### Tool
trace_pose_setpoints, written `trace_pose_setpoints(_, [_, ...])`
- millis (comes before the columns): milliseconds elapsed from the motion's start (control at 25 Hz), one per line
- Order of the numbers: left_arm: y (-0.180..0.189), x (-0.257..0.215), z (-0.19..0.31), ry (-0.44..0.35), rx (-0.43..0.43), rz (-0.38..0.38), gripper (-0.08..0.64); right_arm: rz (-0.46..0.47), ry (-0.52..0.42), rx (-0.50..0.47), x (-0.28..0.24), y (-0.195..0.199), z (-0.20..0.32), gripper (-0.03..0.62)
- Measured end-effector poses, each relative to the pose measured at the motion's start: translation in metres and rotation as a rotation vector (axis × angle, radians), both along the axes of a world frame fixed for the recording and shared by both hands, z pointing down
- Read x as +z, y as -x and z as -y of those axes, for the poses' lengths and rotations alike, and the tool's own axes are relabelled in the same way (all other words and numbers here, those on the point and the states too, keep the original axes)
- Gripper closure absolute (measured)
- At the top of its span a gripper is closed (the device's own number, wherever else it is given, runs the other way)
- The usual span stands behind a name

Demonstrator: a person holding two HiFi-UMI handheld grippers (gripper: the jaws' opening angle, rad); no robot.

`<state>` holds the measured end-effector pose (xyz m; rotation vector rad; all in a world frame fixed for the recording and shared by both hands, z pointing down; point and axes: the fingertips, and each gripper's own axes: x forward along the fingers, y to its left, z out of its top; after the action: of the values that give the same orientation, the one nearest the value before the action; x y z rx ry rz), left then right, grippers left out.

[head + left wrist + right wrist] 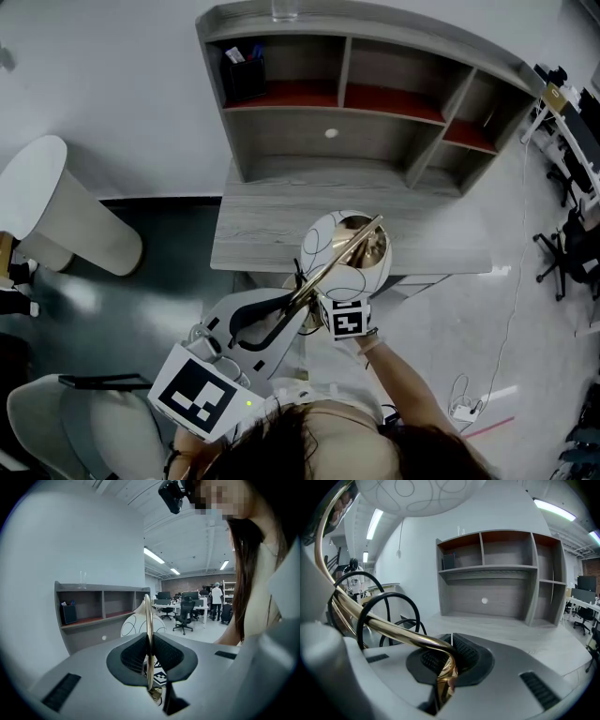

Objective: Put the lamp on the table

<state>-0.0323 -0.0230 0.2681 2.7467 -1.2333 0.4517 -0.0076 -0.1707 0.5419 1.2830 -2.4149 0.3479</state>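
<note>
The lamp has a white globe shade (342, 251) with thin looping lines and a curved brass arm (337, 262). I hold it in the air over the front edge of the grey wooden table (262, 225). My left gripper (296, 304) is shut on the brass arm (148, 634), with the shade (133, 624) beyond the jaws. The right gripper (324, 302) is shut on the same arm (393, 625) at its bend. The shade (417, 494) hangs at the top of that view. A black cable (389, 616) loops beside the arm.
A grey shelf unit (356, 103) stands along the back of the table, with a black box (244, 70) in its left bay and a glass (284, 9) on top. A white cone-shaped object (66, 211) is on the left. Office chairs (572, 253) are on the right.
</note>
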Motion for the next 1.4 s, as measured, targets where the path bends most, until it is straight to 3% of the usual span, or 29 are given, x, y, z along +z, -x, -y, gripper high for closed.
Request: trace_pose_setpoints(1400, [0.009,0.019,0.154,0.056,-0.236,0.001,0.514,-0.016,0.037,-0.21,0.022,0.034,0.15,0.566])
